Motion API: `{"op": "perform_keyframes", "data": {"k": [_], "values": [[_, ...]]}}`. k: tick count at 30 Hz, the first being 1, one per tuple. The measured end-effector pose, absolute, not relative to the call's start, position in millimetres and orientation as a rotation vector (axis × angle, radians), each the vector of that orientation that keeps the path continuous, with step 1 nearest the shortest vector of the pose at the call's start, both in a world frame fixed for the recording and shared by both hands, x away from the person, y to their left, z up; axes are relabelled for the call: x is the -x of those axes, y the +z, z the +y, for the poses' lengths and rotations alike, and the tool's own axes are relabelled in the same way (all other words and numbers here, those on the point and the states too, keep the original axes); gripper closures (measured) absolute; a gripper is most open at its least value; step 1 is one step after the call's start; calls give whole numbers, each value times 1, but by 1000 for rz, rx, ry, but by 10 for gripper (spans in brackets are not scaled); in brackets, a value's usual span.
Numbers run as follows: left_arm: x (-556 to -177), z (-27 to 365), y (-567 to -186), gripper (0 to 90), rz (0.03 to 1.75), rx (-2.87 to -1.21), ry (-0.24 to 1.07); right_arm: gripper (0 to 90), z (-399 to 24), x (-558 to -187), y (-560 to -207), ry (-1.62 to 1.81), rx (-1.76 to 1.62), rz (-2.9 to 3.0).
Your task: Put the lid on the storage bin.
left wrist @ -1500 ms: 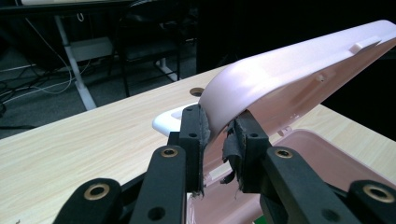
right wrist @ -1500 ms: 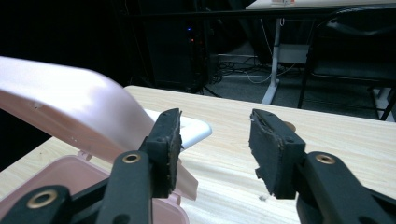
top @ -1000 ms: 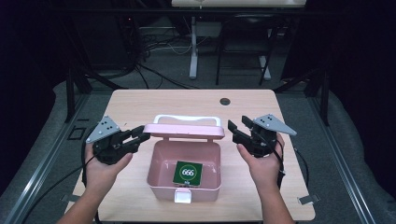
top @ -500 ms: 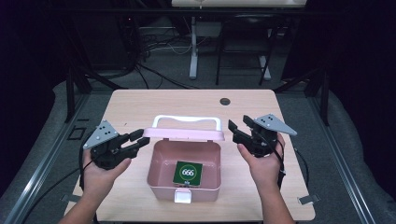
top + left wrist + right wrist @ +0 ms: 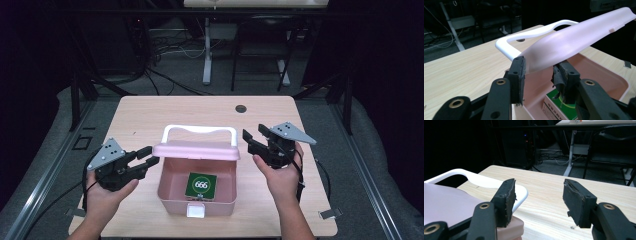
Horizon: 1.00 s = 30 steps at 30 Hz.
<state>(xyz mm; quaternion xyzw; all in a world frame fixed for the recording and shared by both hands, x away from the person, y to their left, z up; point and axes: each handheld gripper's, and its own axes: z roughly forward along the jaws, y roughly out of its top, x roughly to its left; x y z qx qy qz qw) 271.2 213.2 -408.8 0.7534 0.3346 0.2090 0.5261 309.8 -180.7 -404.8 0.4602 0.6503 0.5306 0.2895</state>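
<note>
Left gripper (image 5: 539, 80) view alone shows lid (image 5: 574, 42) edge between opening jaws.

Box (image 5: 170, 197): smooth pink plastic, satin sheen
Handle (image 5: 200, 131): glossy white plastic
Desk (image 5: 165, 112): pale matt wood grain
Jaws: rough black padding

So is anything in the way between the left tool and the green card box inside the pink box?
Yes. The raised pink plastic lid hangs partly over the pink plastic box, and its corner sits between the left tool's open jaws, above the green card box.
</note>
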Motion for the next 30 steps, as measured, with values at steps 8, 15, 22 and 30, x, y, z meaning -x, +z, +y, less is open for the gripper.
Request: {"op": "perform_keyframes", "data": {"k": [8, 15, 22, 30], "values": [[-268, 215, -413, 568, 802, -1801, 491, 420, -179, -311, -406, 1405, -1228, 1756], [-265, 216, -416, 545, 802, -1805, 482, 406, -177, -312, -407, 1404, -1238, 1773], [-260, 216, -418, 544, 799, -1812, 472, 401, -177, -312, -407, 1406, -1244, 1779], [-256, 217, -424, 512, 802, -1812, 465, 390, -174, -312, -408, 1380, -1226, 1782]]}}
